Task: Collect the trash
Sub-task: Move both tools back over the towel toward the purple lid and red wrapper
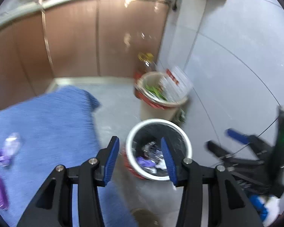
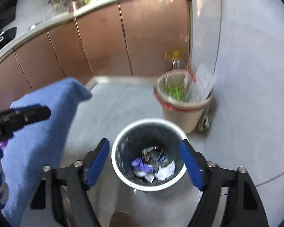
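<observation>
blue cloth [image 2: 41, 117] | brown cabinets [image 2: 104, 43] | oil bottle [image 2: 175, 59] by wall

1. Your left wrist camera looks forward and steeply down along its open hand-held gripper [image 1: 140, 158]. It sits high above the floor, with the white-rimmed bin [image 1: 187, 141] at lower centre of the frame.
2. Your right wrist camera looks down the same way. Here the white-rimmed bin [image 2: 114, 158] sits nearly between the spread fingers [image 2: 96, 162].
3. Both views share that bin, the beige bin [image 1: 155, 111] behind it, the blue cloth [image 1: 47, 124] at left and the brown cabinets [image 1: 72, 37] across the top.
4. Each camera catches the other hand-held gripper at its frame edge.
</observation>
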`<move>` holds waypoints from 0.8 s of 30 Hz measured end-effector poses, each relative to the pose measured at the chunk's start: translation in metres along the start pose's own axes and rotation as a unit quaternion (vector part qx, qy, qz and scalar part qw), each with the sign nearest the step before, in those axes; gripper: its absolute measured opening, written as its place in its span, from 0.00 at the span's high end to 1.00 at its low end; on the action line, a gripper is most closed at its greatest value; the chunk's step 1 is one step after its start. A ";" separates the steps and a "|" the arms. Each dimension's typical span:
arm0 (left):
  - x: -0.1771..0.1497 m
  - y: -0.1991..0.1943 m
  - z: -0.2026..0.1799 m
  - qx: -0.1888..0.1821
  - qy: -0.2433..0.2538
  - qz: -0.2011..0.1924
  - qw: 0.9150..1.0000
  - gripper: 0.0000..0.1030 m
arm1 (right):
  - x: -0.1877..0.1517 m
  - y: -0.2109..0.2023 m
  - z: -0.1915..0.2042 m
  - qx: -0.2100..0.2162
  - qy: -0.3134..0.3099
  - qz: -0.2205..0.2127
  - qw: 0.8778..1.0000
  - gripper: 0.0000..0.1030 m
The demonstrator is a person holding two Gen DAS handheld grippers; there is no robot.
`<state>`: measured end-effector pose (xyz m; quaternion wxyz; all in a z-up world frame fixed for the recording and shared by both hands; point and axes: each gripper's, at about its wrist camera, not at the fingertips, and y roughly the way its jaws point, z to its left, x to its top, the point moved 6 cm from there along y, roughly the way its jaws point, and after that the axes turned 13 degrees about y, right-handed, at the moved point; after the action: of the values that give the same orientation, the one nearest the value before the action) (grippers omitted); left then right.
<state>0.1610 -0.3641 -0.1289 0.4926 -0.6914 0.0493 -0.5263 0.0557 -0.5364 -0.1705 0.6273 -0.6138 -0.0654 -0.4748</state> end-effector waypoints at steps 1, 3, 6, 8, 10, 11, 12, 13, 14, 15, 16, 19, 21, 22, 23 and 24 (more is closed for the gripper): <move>-0.003 -0.014 0.005 0.021 0.004 -0.012 1.000 0.57 | 0.003 -0.012 0.006 -0.005 -0.005 -0.015 1.000 0.21; -0.010 -0.035 0.012 0.048 0.008 -0.028 0.998 0.57 | 0.009 -0.042 0.023 -0.015 -0.021 -0.053 0.998 0.16; -0.022 -0.065 0.024 0.073 0.006 -0.042 0.996 0.57 | 0.015 -0.082 0.051 -0.020 -0.041 -0.103 0.994 0.11; -0.032 -0.089 0.034 0.099 0.009 -0.051 0.994 0.57 | 0.015 -0.104 0.067 -0.011 -0.046 -0.127 0.991 0.06; -0.040 -0.104 0.043 0.118 0.007 -0.050 0.992 0.57 | 0.013 -0.125 0.084 0.005 -0.048 -0.144 0.988 0.04; -0.044 -0.111 0.047 0.122 0.003 -0.051 0.991 0.57 | 0.012 -0.134 0.090 0.011 -0.050 -0.150 0.987 0.02; -0.048 -0.123 0.054 0.128 -0.004 -0.054 0.990 0.57 | 0.009 -0.143 0.100 0.021 -0.053 -0.157 0.986 0.01; -0.052 -0.131 0.058 0.136 -0.010 -0.056 0.989 0.54 | 0.006 -0.152 0.107 0.032 -0.055 -0.160 0.985 0.00; -0.054 -0.139 0.063 0.144 -0.015 -0.061 0.988 0.50 | 0.004 -0.158 0.113 0.040 -0.056 -0.162 0.984 0.00; -0.058 -0.150 0.067 0.156 -0.018 -0.067 0.985 0.47 | 0.001 -0.164 0.122 0.048 -0.059 -0.164 0.984 0.00; -0.062 -0.161 0.071 0.167 -0.021 -0.073 0.983 0.43 | -0.002 -0.169 0.129 0.053 -0.063 -0.166 0.983 0.00; -0.072 -0.193 0.083 0.199 -0.031 -0.092 0.975 0.34 | -0.011 -0.180 0.150 0.058 -0.076 -0.175 0.980 0.00; -0.080 -0.213 0.092 0.219 -0.038 -0.103 0.969 0.32 | -0.014 -0.188 0.162 0.059 -0.083 -0.179 0.979 0.00; -0.083 -0.219 0.095 0.226 -0.041 -0.105 0.968 0.30 | -0.016 -0.193 0.168 0.061 -0.085 -0.181 0.978 0.00; -0.088 -0.228 0.100 0.235 -0.046 -0.109 0.965 0.28 | -0.018 -0.198 0.176 0.066 -0.090 -0.183 0.977 0.00; -0.094 -0.238 0.106 0.243 -0.050 -0.112 0.962 0.27 | -0.021 -0.202 0.182 0.070 -0.096 -0.185 0.975 0.00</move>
<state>0.0942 -0.1208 -0.0143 0.5852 -0.5774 -0.1829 -0.5391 -0.0008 -0.3332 0.0017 0.5609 -0.5879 -0.2711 -0.5161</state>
